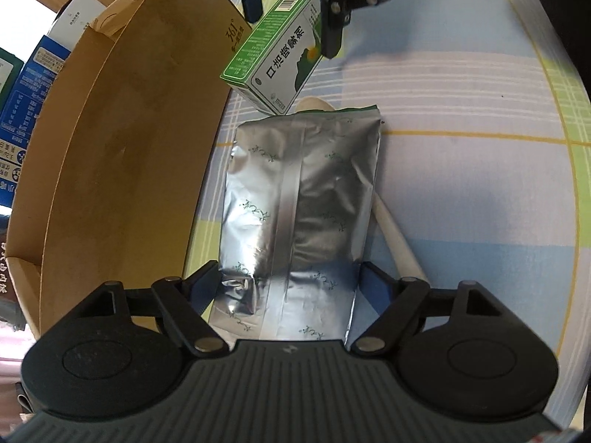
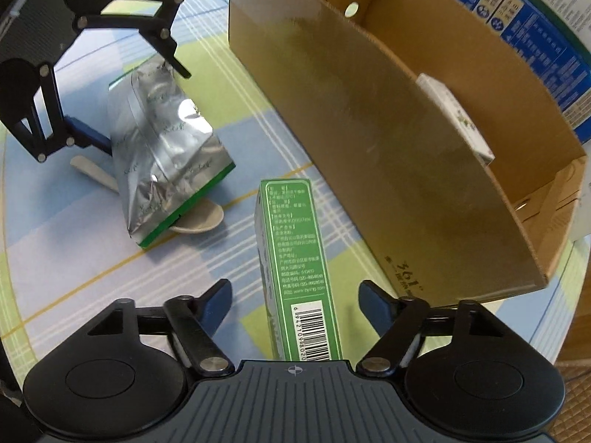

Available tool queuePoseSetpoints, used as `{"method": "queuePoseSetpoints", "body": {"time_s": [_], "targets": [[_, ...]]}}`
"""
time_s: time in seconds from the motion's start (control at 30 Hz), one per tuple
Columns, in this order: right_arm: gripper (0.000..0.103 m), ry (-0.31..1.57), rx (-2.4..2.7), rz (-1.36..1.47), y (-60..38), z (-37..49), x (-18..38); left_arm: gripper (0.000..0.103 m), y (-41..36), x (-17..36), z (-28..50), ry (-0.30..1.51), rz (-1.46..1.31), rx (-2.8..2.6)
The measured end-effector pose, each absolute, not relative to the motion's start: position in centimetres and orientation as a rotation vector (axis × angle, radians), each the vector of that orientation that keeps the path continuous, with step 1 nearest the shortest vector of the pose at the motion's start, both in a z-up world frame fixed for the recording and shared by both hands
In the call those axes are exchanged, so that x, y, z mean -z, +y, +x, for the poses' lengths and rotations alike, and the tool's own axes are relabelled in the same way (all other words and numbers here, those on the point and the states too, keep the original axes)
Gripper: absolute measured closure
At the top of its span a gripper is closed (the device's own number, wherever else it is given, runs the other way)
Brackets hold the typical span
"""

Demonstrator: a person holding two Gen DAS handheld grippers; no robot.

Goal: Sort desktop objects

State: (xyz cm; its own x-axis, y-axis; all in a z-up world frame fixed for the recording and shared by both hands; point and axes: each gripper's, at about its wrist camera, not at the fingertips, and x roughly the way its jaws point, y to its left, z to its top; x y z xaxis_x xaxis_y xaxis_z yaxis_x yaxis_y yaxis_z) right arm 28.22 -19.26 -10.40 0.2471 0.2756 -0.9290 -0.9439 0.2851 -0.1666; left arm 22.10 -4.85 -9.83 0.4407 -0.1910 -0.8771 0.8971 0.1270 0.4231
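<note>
The jaws of the left gripper (image 1: pixel 290 280) stand partly open around the near end of the silver foil pouch (image 1: pixel 301 199), one blue pad at each side edge; whether they press on it yet cannot be told. The right gripper (image 2: pixel 293 297) also stands partly open, its pads clear of the green carton (image 2: pixel 295 258) that lies between them on its long edge, gaps showing on both sides.

The pouch looks light, soft and crinkly, with slick foil that would slip or buckle under a pinch across its belly; the flat sealed bottom edge is probably the firmest place to take hold. It lies on the checked tablecloth (image 1: pixel 461 184) just beside the cardboard box (image 2: pixel 369 118), resting on top of a pale spoon (image 1: pixel 397 247), which may shift when the pouch lifts. The carton looks light and stiff, though thin card would dent if squeezed hard; its two broad faces, facing the pads, offer the steadiest grip. It sits near the box's outer wall.
</note>
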Motion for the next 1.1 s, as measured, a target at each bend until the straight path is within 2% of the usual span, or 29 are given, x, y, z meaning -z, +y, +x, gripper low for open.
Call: {"method": "queuePoseSetpoints", "body": {"time_s": [0.2, 0.33, 0.37, 0.47, 0.57, 0.73, 1.1], "targets": [[0.043, 0.972, -0.996, -0.876, -19.5, 28.5, 10.9, 0.026, -5.3, 9.7, 22.7, 0.779, 1.152, 0.930], [0.058, 0.993, -0.982, -0.867, -19.8, 28.3, 11.2, 0.026, -5.5, 9.6, 22.8, 0.809, 1.113, 0.916], [0.066, 0.995, -0.977, -0.865, -19.9, 28.3, 11.2, 0.028, -5.5, 9.6, 22.8, 0.815, 1.108, 0.913], [0.075, 1.010, -0.966, -0.840, -20.4, 28.4, 11.0, 0.039, -5.7, 9.4, 22.9, 0.853, 1.088, 0.913], [0.075, 1.015, -0.941, -0.819, -20.8, 28.2, 10.8, 0.046, -5.9, 9.3, 22.6, 0.875, 1.090, 0.891], [0.075, 1.050, -0.908, -0.755, -21.8, 28.0, 10.3, 0.051, -6.3, 9.0, 21.7, 0.909, 1.076, 0.867], [0.075, 1.075, -0.837, -0.604, -23.8, 26.3, 7.0, 0.052, -5.2, 5.8, 21.7, 1.052, 0.823, 0.723]]}}
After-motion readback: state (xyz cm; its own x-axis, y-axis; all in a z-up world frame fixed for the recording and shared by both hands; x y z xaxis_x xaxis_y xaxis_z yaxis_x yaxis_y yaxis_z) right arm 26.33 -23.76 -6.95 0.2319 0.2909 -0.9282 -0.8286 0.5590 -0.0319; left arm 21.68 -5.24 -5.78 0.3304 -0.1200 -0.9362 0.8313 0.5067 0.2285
